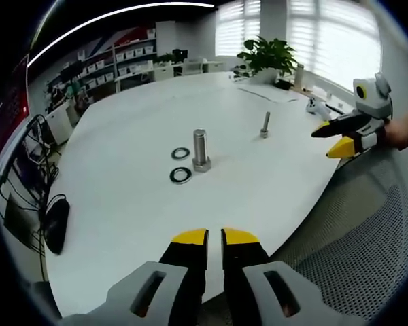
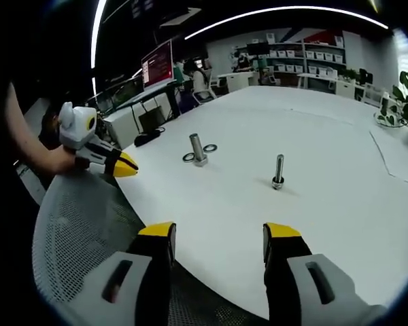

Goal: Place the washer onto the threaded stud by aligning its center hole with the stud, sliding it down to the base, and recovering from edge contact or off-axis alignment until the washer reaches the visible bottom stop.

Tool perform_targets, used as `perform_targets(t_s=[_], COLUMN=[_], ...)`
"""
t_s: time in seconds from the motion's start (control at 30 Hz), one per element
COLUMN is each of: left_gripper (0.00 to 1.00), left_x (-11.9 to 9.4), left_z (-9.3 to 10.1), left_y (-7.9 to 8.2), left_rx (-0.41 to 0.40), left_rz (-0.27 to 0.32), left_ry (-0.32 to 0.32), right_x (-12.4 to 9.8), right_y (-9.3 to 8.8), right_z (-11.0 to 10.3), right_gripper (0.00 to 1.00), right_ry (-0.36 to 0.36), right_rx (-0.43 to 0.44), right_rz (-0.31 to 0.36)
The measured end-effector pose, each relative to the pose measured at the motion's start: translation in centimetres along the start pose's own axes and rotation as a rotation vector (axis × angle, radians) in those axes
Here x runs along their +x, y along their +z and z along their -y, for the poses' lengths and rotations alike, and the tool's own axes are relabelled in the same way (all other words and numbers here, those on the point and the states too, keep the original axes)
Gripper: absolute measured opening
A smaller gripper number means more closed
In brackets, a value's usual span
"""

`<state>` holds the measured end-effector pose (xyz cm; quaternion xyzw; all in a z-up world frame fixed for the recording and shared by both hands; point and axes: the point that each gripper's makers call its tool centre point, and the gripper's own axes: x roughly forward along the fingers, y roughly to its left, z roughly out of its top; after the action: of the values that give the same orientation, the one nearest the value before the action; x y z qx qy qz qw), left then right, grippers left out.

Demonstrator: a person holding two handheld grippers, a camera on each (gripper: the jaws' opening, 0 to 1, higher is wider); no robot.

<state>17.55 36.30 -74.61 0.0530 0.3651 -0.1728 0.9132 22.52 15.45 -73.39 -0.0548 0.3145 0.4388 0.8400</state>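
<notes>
No text can be read anywhere. The red wall screen [image 2: 158, 66] carries pale lines too blurred to make out. The shelf bin [image 1: 126, 56] labels are illegible too.

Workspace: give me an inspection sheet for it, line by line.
Surface: white table, rounded edge.
Job's things: large stud upright on its hex base, two washers flat beside it; slimmer stud upright, apart.
Clutter: papers at the far side.
Grippers: left tool jaws nearly together, empty; right tool jaws wide apart, empty; both short of the studs.
Cables: black cables hang off the table's side.
Surroundings: mesh chair, potted plant, shelves of bins, blinds, red screen.
</notes>
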Motion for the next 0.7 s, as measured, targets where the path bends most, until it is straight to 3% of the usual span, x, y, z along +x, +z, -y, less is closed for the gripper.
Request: perform_targets(t_s=[0.37, 0.7], left_gripper=[0.06, 0.07], left_x=[-0.15, 0.01], left_z=[0.10, 0.60], left_y=[0.52, 0.38], left_rx=[-0.003, -0.010], left_rz=[0.025, 0.009], left_ry=[-0.001, -0.030], right_x=[-0.06, -0.22], right_y=[0.14, 0.41], right_z=[0.24, 0.39], right_gripper=[0.54, 0.54], right_ry=[-0.004, -0.008], right_rx=[0.005, 0.011], right_rz=[0.004, 0.021])
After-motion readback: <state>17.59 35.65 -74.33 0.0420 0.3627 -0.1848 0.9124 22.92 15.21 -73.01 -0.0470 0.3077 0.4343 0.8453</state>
